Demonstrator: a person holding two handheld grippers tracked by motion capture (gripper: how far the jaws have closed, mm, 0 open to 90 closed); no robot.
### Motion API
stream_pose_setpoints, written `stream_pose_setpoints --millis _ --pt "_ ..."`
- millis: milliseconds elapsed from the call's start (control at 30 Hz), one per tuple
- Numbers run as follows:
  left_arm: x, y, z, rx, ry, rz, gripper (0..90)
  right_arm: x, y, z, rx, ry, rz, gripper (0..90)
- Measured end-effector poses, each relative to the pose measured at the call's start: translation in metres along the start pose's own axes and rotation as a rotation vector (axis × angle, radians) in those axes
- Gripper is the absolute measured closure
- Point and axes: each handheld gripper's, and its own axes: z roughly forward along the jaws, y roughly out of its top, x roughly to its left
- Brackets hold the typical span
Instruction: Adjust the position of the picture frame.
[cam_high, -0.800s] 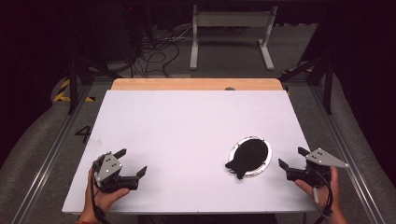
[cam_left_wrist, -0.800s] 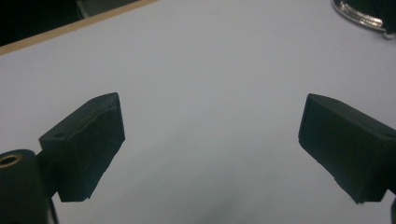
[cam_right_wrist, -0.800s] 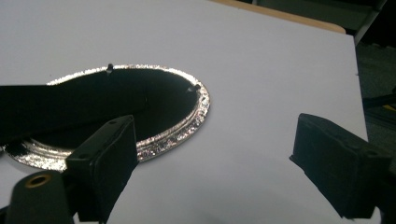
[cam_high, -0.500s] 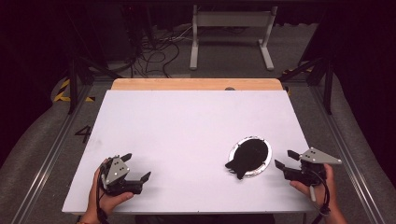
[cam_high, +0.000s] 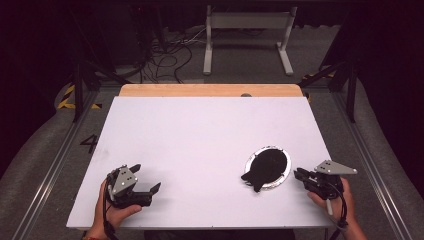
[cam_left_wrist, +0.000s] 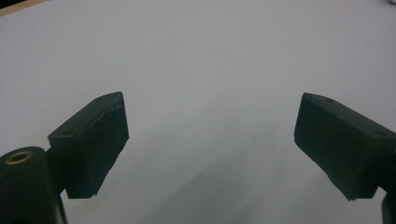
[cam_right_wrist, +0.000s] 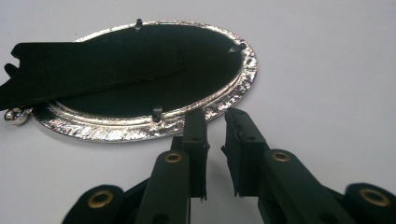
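Closest to me, my left gripper (cam_high: 148, 178) sits low over the near left part of the white table (cam_high: 200, 135), its jaws spread wide with nothing between them; in the left gripper view I see just bare white surface past the two black pads.

My right gripper (cam_high: 298, 175) is at the near right edge, jaws drawn almost together with a thin gap left and nothing caught in it. In the right gripper view the tips (cam_right_wrist: 215, 116) stand just beside the near rim of the silver oval frame (cam_right_wrist: 140, 126), close to one of its small black clips, though I cannot tell whether they touch it.

The frame lies flat on the right half of the table, just left of that gripper. Its border is shiny, hammered-looking metal, and a flat black backing fills its middle, held by little tabs around the rim. A black easel stand (cam_right_wrist: 70, 70) lies across the backing and juts out past the frame's edge.

Farther off, a wooden strip (cam_high: 210, 90) runs along the table's far edge. On the floor left of the table I read a painted "4" (cam_high: 90, 143).
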Motion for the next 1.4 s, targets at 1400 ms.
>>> stream_pose_setpoints --millis 1400 --pt "-0.002 -0.001 0.010 0.051 -0.024 0.043 13.9 0.004 0.014 0.028 0.089 0.021 -0.065 90.0"
